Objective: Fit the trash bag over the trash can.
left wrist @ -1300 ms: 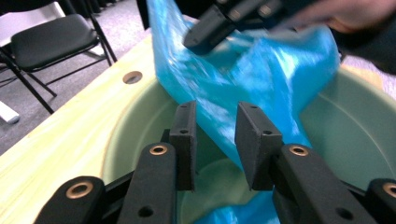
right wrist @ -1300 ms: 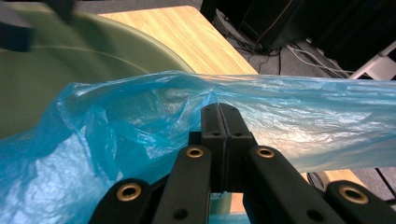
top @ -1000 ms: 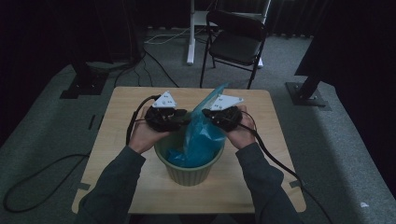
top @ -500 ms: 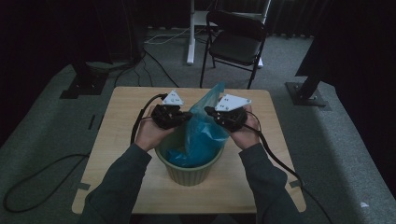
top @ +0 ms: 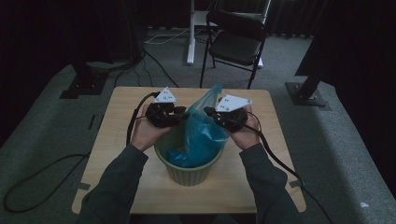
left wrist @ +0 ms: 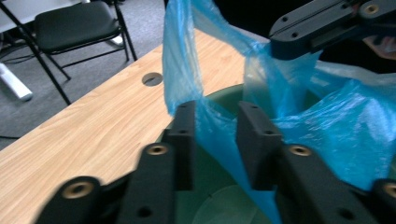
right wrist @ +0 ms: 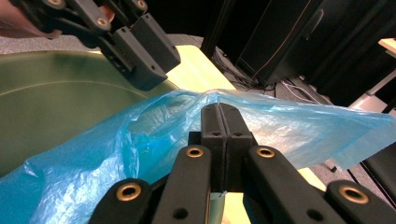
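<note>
A blue plastic bag [top: 203, 135] sits partly inside a green pot [top: 189, 173] on the wooden table [top: 121, 116], its top pulled up above the rim. My right gripper [right wrist: 222, 114] is shut on the bag's upper edge [right wrist: 299, 126], at the right of the pot [top: 208, 112]. My left gripper [left wrist: 215, 116] hovers at the pot's left rim [top: 184, 113]. Its jaws have just been opening and stand apart, with the bag's film [left wrist: 327, 135] passing between them and the pads not pressing on it. The two grippers face each other closely over the pot.
A black folding chair [top: 236, 39] and a white stand leg stand beyond the table's far edge. A cable hole [left wrist: 152, 78] lies in the tabletop past the pot. Cables trail from both grippers across the table and down to the grey floor.
In the high view the hands, the bag and the pot stay almost where they were; no clear shift shows.
</note>
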`<state>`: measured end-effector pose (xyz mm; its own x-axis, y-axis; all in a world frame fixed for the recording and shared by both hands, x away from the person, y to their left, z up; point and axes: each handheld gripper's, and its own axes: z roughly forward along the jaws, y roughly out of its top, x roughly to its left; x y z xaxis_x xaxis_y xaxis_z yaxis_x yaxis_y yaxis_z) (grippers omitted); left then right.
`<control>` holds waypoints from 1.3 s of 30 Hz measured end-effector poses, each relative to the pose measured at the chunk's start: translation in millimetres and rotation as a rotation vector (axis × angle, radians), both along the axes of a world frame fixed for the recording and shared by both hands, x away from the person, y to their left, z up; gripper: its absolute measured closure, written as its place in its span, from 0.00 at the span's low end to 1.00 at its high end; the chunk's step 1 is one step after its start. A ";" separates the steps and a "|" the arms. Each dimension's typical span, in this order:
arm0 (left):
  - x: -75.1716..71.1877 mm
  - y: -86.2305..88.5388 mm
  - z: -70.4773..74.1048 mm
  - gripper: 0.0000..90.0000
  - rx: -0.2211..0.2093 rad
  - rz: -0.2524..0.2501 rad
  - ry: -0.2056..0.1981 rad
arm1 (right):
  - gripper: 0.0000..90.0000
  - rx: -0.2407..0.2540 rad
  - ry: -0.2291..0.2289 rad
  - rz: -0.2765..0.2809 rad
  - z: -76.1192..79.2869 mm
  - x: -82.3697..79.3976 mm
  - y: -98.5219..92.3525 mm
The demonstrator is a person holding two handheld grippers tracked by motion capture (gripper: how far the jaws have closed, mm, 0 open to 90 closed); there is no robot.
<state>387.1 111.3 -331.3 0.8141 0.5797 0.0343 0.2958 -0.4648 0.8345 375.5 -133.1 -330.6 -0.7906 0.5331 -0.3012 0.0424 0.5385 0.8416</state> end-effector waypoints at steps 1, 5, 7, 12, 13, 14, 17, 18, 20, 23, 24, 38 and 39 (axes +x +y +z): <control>-0.8 -0.6 0.0 0.69 -0.003 -0.011 -0.004 | 1.00 -0.004 0.001 -0.001 -0.3 0.3 0.3; -7.6 -6.4 0.1 0.64 -0.003 -0.061 -0.022 | 1.00 -0.018 0.002 -0.014 -0.5 1.2 0.0; -9.1 -8.1 0.3 0.62 0.000 -0.070 -0.024 | 1.00 -0.022 0.000 -0.020 -0.4 1.8 -0.2; -21.2 -18.6 1.3 0.53 0.006 -0.162 -0.015 | 1.00 -0.030 0.002 -0.064 0.3 5.9 -2.7; -23.5 -20.9 1.7 0.51 0.010 -0.180 -0.015 | 1.00 -0.030 0.002 -0.070 0.4 6.4 -2.9; -24.7 -22.3 1.9 0.50 0.013 -0.187 -0.017 | 1.00 -0.026 0.003 -0.074 0.4 6.8 -3.0; -28.4 -28.4 1.2 0.46 0.026 -0.205 -0.015 | 1.00 -0.023 0.002 -0.075 0.4 7.0 -2.9; -28.8 -30.8 0.4 0.45 0.032 -0.200 -0.016 | 1.00 -0.023 0.003 -0.075 0.2 7.0 -2.6; -28.1 -35.9 -2.2 0.44 0.059 -0.176 -0.022 | 1.00 -0.022 0.003 -0.075 0.1 6.9 -2.3; -27.2 -41.4 -6.4 0.65 0.123 -0.135 -0.036 | 1.00 -0.017 0.000 -0.076 0.6 6.5 -2.7; -27.2 -42.8 -7.9 0.73 0.134 -0.131 -0.036 | 1.00 -0.016 -0.002 -0.076 1.0 6.5 -3.3; -43.0 -28.5 -11.4 1.00 0.195 -0.162 -0.077 | 0.99 -0.069 -0.034 -0.149 7.9 5.0 -14.3; -43.0 -26.8 -11.9 1.00 0.194 -0.160 -0.079 | 0.98 -0.066 -0.034 -0.147 8.2 5.2 -14.7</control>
<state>344.1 84.6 -343.2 0.8854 0.4199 0.1994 0.1428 -0.6539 0.7430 380.7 -147.8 -322.5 -0.6943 0.6207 -0.3644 0.0972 0.5825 0.8070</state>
